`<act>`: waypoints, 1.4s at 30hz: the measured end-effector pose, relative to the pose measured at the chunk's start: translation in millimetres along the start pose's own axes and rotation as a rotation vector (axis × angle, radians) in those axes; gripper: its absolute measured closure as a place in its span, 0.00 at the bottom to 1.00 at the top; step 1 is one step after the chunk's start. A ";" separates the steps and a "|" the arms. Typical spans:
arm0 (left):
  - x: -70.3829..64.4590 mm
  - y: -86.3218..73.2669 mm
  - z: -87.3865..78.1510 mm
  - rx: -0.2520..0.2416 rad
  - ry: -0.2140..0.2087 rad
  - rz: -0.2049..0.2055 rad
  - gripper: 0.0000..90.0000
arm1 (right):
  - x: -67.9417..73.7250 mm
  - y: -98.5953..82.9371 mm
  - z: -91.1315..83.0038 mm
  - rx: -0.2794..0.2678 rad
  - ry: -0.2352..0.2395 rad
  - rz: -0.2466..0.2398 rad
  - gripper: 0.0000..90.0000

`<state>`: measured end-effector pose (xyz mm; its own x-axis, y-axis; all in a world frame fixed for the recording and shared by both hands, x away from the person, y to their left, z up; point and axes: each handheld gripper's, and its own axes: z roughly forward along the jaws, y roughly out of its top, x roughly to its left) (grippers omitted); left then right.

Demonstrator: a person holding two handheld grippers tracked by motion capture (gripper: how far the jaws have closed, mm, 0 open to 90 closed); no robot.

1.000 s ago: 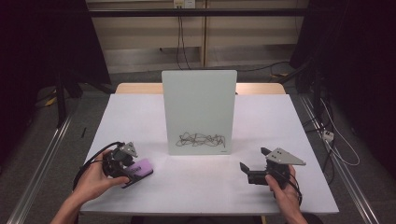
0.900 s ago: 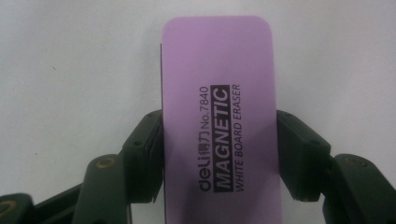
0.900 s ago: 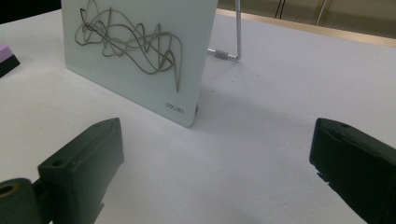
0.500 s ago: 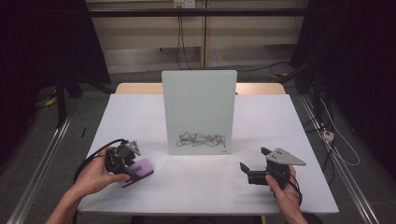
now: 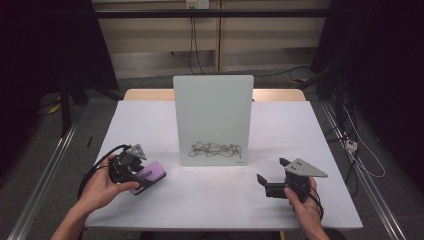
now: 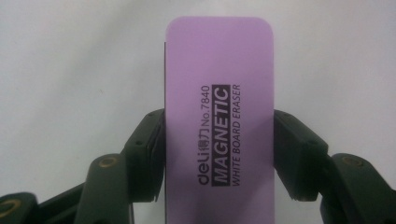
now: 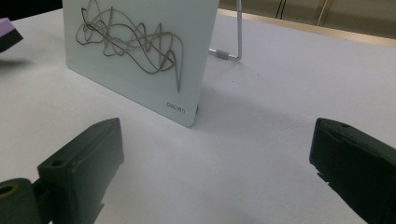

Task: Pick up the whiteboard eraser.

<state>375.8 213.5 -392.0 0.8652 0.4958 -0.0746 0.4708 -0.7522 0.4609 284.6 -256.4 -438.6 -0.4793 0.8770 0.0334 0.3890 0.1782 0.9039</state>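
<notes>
A whiteboard stands upright at the table's middle, with a dark scribble low on its face. My left gripper is shut on a purple magnetic whiteboard eraser, left of the board and apart from it. In the left gripper view the black jaws of the left gripper press both long sides of the eraser. My right gripper stands open and empty near the board's right front corner. The right gripper view looks past the right gripper at the scribble and the eraser's end.
The white table has bare room in front of the board and on both sides. A wire stand props the board from behind. A wooden table edge lies beyond. Cables trail on the floor at the right.
The left gripper with the eraser has shifted slightly away from the table's front edge. The right gripper has stayed where it was, open.
</notes>
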 end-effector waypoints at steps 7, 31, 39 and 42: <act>-4.3 -1.0 -2.2 -0.097 -0.011 -0.020 0.46 | -0.3 0.1 0.3 0.000 -0.001 0.001 0.03; -27.5 -11.1 7.6 -0.362 0.030 -0.064 0.46 | -1.4 0.7 -1.1 -0.007 -0.014 0.005 0.03; -32.1 -14.0 9.8 -0.422 0.026 -0.058 0.46 | 0.1 0.5 -1.5 -0.006 -0.002 -0.001 0.03; -32.7 -14.2 6.4 -0.466 0.040 -0.060 0.46 | -0.1 0.5 -1.4 -0.005 -0.004 0.001 0.03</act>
<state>341.9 205.2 -401.8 0.8270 0.5559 -0.0835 0.3844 -0.4508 0.8056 283.7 -257.0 -437.6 -0.4758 0.8790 0.0327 0.3855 0.1750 0.9060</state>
